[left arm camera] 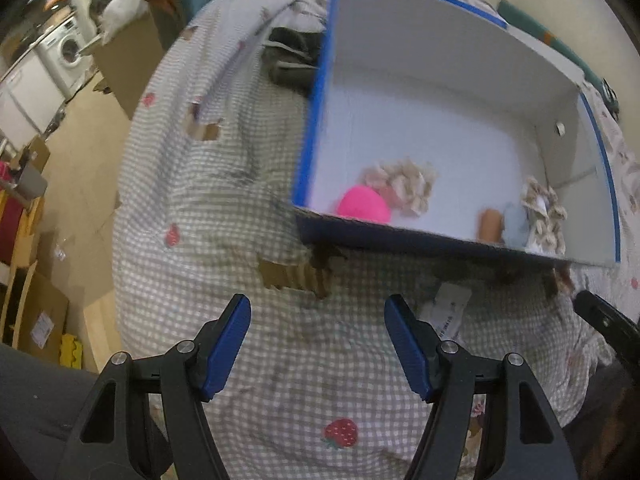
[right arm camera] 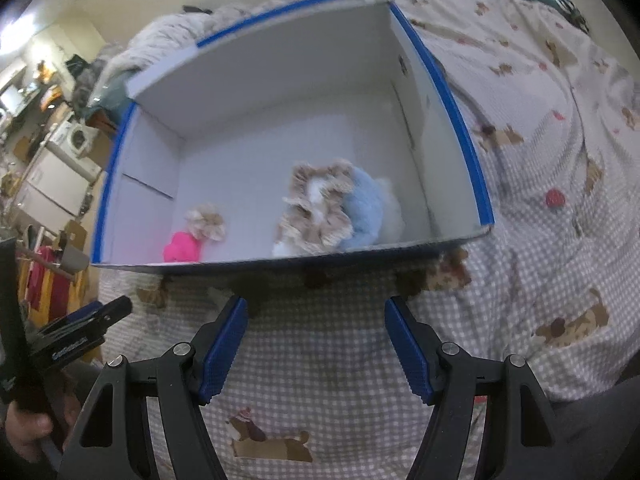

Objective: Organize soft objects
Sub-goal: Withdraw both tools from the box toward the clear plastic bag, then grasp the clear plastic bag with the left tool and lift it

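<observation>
- The box (right arm camera: 280,92), white inside with blue rims, stands on the bed cover (right arm camera: 320,360), a grey checked cloth with dogs and strawberries.
- All the soft objects I can see lie inside the box, along its near wall. At the near left corner is a pink soft toy (right arm camera: 182,248), and a small beige fluffy piece (right arm camera: 206,220) touches it.
- Toward the near right corner lies a bigger beige and white fluffy piece (right arm camera: 316,208), with a light blue soft one (right arm camera: 366,212) pressed against its right side. In the left wrist view, something orange-brown (left arm camera: 491,224) shows beside the blue one; I cannot tell what it is.
- The left gripper (left arm camera: 318,344) is spread wide and holds nothing. The right gripper (right arm camera: 316,344) is also wide and empty. Both hang over the cover, just before the near wall of the box.
- I judge the task is nearly finished or finished: no loose toy is seen on the cover. A dark cloth (left arm camera: 294,60) lies beyond the left wall of the box; whether it belongs to the task I cannot tell.
</observation>
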`<state>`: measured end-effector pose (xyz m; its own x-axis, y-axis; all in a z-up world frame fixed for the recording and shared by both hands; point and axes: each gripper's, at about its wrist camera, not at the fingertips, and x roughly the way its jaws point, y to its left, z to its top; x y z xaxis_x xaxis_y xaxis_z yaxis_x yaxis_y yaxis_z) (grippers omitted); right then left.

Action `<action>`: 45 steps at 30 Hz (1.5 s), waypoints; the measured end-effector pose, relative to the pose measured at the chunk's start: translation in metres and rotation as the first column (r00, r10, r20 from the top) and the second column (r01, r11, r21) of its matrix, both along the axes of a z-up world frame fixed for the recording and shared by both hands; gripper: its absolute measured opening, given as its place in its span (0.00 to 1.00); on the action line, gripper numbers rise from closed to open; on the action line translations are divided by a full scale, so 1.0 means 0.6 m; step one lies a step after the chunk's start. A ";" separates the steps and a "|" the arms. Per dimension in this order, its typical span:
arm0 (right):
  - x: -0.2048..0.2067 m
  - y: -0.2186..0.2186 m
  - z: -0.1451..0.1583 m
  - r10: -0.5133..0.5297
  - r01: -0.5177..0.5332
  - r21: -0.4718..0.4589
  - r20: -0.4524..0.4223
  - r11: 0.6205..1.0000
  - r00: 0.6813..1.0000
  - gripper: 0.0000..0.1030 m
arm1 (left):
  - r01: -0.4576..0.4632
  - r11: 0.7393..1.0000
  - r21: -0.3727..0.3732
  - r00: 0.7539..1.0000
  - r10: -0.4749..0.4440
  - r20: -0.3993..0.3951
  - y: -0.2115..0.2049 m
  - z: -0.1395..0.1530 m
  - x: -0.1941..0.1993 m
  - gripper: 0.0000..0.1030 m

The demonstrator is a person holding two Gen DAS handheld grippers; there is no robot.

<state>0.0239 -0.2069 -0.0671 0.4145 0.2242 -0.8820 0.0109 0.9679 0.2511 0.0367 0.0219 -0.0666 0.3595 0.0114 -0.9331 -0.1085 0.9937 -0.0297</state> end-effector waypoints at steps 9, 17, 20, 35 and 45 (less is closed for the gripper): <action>0.012 -0.024 -0.021 -0.059 0.063 0.049 -0.082 0.997 0.995 0.72 | 0.247 0.967 -0.061 0.962 -0.252 -0.100 -0.117 -0.060 0.018 0.65; 0.010 -0.042 -0.017 -0.065 0.072 0.076 -0.098 0.994 0.993 0.72 | 0.216 0.967 -0.132 0.958 -0.236 -0.165 -0.133 -0.120 0.039 0.54; 0.011 -0.038 -0.019 -0.050 0.057 0.071 -0.097 0.996 0.994 0.72 | 0.183 0.971 -0.156 0.963 -0.209 -0.172 -0.120 -0.119 0.043 0.36; 0.008 0.015 -0.039 0.058 -0.054 0.031 -0.130 0.998 0.990 0.72 | 0.135 0.989 -0.067 0.986 -0.141 -0.085 -0.012 0.038 -0.022 0.29; 0.020 0.083 -0.054 0.098 -0.101 -0.016 -0.142 0.995 0.985 0.72 | 0.023 0.997 -0.072 0.999 -0.021 0.035 0.033 0.055 -0.032 0.29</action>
